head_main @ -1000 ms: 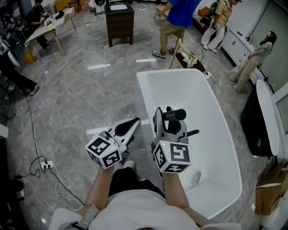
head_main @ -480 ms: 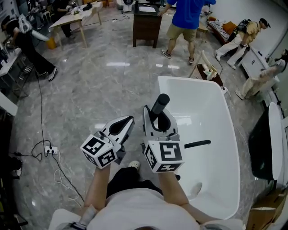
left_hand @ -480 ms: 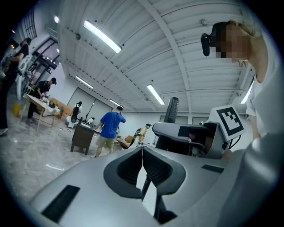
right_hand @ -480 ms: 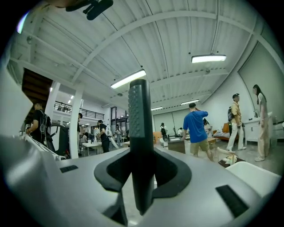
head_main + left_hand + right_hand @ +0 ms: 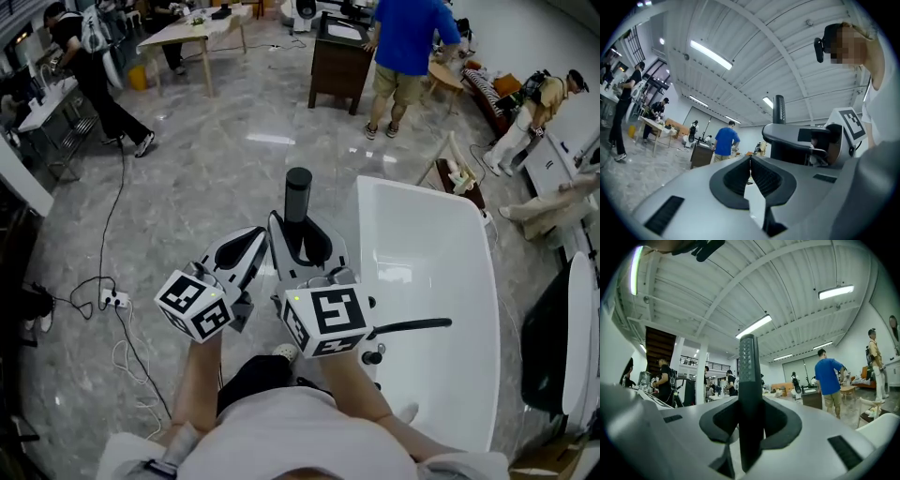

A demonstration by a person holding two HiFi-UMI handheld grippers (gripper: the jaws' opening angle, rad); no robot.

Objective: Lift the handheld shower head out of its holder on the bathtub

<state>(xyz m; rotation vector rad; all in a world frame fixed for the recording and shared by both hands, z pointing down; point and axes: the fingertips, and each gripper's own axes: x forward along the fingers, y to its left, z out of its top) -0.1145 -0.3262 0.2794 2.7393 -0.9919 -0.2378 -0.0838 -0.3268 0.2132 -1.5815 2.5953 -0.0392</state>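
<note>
The shower head (image 5: 299,192) is clamped upright by its black handle between the partly closed jaws of the right hand-held gripper (image 5: 301,232), with the bathtub (image 5: 441,272) at its 3 o'clock. The left hand-held gripper (image 5: 253,246) is held level just beside it at 9 o'clock, jaws together and empty. Both forearms are extended forward.

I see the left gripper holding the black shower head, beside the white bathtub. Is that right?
Not quite. The right gripper holds the black shower head, not the left one: the right gripper view shows it clamped between the jaws. The left gripper is shut on nothing. The white bathtub is indeed beside them.
</note>
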